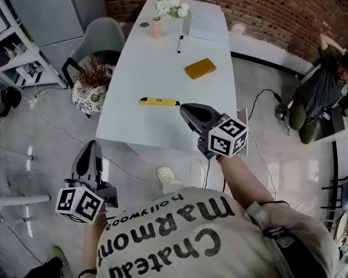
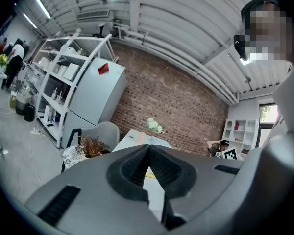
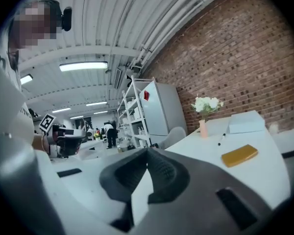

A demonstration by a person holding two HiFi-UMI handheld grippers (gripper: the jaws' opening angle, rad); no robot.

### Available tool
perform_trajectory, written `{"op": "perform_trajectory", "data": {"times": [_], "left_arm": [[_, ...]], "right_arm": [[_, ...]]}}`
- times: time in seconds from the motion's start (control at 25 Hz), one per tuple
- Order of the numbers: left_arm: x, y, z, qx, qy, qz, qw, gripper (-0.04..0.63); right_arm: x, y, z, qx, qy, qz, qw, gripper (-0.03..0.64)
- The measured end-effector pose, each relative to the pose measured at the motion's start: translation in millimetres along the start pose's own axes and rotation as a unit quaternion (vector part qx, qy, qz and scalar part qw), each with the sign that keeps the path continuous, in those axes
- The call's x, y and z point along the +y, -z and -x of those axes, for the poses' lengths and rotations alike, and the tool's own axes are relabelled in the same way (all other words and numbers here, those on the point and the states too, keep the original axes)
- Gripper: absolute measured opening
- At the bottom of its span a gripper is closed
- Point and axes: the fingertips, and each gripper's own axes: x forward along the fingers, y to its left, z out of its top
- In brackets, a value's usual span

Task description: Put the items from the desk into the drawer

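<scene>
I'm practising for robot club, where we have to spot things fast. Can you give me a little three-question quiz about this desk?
1. True or false: the yellow utility knife lies on the white table.
2. What stands in the pink vase? A. white flowers B. pencils C. spoons
3. How many yellow things lie on the table?

Key
1. True.
2. A.
3. Two: the utility knife and the flat yellow case.
</scene>
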Motion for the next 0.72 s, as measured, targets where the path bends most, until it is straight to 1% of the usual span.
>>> {"op": "perform_trajectory", "data": {"times": [0.08, 0.16, 0.24, 0.36, 0.4, 0.52, 0.72], "left_arm": [[10.9, -8.5, -12.5, -0.007, -0.017, 0.000, 0.9998, 0.002], [21.4, -14.8, -22.3, -0.010, -0.034, -0.005, 0.9994, 0.002], [33.8, -18.7, -29.8, -0.014, -0.051, -0.005, 0.9986, 0.003], [54.1, -18.4, -39.6, -0.014, -0.077, 0.002, 0.9969, 0.003], [59.8, -16.9, -42.7, -0.012, -0.085, 0.002, 0.9963, 0.002], [71.5, -11.4, -50.8, -0.003, -0.098, 0.004, 0.9952, 0.003], [87.6, -5.2, -64.9, 0.009, -0.117, 0.020, 0.9928, 0.002]], "right_arm": [[-18.7, -2.6, -23.0, 0.018, -0.011, 0.007, 1.000, 0.001], [-36.2, -1.4, -44.4, 0.041, -0.024, 0.012, 0.999, 0.028], [-50.2, 4.9, -64.3, 0.066, -0.041, 0.014, 0.997, 0.035], [-67.4, 26.1, -91.5, 0.114, -0.059, 0.020, 0.992, 0.124], [-72.4, 34.8, -99.5, 0.130, -0.062, 0.021, 0.989, 0.141], [-85.2, 58.5, -118.4, 0.167, -0.065, 0.024, 0.983, 0.156], [-97.3, 92.7, -141.0, 0.221, -0.078, 0.021, 0.972, 0.208]]}}
